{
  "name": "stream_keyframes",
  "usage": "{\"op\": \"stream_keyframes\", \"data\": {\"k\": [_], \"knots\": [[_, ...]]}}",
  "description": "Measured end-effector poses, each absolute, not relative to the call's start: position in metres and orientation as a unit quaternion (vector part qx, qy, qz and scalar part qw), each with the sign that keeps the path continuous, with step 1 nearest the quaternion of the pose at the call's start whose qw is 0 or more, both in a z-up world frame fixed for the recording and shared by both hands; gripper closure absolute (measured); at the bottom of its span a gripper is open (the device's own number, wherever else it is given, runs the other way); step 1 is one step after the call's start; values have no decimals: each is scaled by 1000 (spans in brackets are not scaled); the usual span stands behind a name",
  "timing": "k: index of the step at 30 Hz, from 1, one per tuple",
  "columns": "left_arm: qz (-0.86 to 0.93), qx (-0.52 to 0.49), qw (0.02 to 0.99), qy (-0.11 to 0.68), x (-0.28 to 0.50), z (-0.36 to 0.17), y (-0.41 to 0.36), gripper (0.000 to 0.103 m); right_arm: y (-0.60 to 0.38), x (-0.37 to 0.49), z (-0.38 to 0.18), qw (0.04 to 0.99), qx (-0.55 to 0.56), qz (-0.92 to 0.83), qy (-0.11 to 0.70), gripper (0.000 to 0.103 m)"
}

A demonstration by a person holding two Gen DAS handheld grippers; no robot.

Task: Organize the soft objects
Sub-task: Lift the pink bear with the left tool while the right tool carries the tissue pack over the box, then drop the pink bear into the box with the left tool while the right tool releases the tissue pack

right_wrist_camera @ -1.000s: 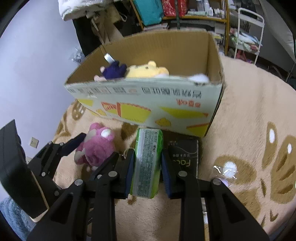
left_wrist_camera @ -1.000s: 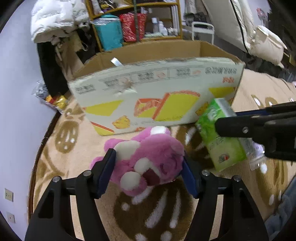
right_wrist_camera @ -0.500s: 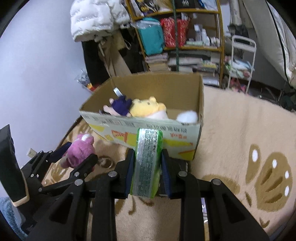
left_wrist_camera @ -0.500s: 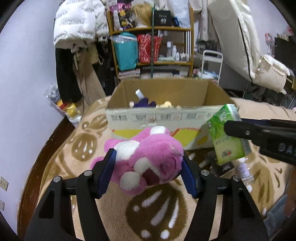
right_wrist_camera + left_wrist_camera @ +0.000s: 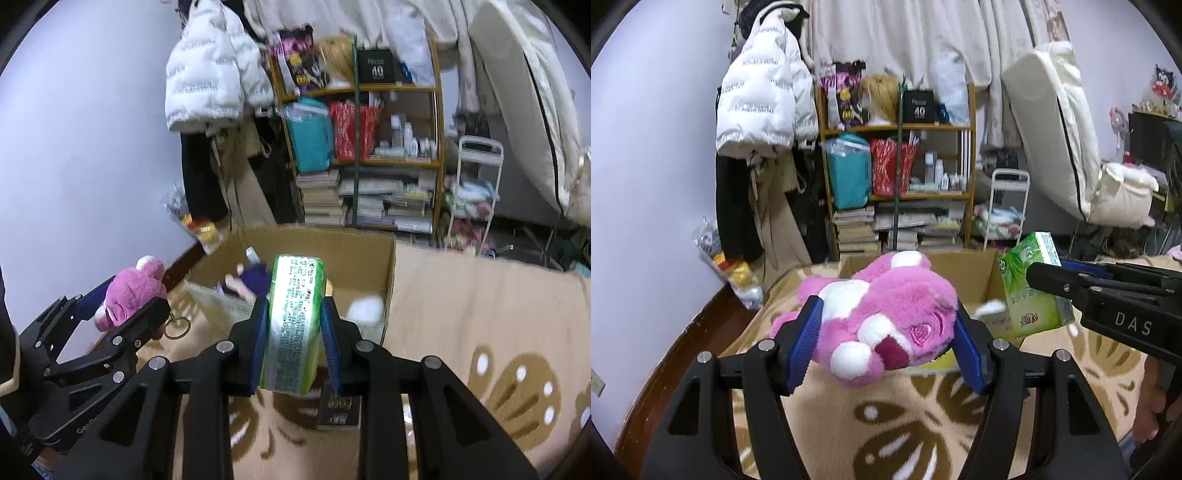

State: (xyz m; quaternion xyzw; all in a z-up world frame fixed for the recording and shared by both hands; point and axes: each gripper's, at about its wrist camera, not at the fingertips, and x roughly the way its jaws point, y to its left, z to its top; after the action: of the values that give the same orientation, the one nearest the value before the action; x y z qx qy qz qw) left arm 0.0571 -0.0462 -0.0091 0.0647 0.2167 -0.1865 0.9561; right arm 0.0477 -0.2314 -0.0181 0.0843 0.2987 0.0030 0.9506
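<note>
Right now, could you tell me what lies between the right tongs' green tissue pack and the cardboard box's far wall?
In the right wrist view, a purple plush toy lies in the cardboard box just beyond the green tissue pack; past it, bare box wall.

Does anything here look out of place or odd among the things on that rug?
One thing: a dark flat packet lies loose on the patterned rug in front of the cardboard box, not with the toys inside. The pink plush bear and green tissue pack are simply held in the grippers.

A white puffer jacket (image 5: 759,103) hangs beside a crowded wooden shelf (image 5: 897,127) holding stacked books (image 5: 855,230).
</note>
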Motion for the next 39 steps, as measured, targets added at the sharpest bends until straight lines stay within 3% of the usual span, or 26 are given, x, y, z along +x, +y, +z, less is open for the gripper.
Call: {"op": "stream_keyframes", "data": {"k": [20, 39], "knots": [[-222, 126, 956, 145, 86, 30, -94, 37, -255, 68, 19, 977, 89, -21, 195, 73], [-216, 98, 947, 215, 130, -11, -86, 36, -267, 97, -28, 959, 100, -17, 266, 73]]}}
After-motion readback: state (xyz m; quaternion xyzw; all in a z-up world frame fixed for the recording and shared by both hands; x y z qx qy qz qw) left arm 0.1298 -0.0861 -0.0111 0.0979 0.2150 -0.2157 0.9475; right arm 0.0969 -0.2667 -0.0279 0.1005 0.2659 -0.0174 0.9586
